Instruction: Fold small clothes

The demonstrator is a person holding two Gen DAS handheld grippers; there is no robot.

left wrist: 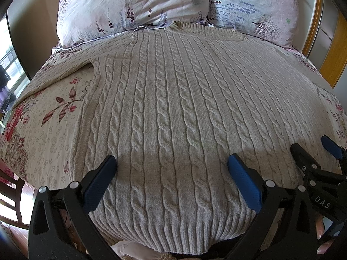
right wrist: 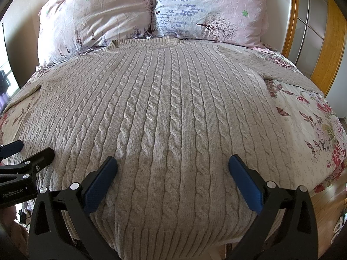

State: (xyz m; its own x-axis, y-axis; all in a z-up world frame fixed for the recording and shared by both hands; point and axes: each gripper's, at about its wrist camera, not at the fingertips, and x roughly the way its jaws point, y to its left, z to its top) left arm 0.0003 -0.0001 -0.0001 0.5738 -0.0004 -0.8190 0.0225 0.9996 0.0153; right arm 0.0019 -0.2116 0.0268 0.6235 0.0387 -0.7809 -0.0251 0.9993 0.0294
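A beige cable-knit sweater lies flat and face up on the bed, collar toward the pillows, hem toward me; it also shows in the right wrist view. Its left sleeve and right sleeve spread out sideways. My left gripper is open above the lower left part of the sweater, holding nothing. My right gripper is open above the lower right part, holding nothing. The right gripper also shows at the right edge of the left wrist view, and the left gripper at the left edge of the right wrist view.
The bed has a floral cover. Two floral pillows lean at the head. A wooden-framed glass door stands to the right. A wooden chair stands by the bed's left side.
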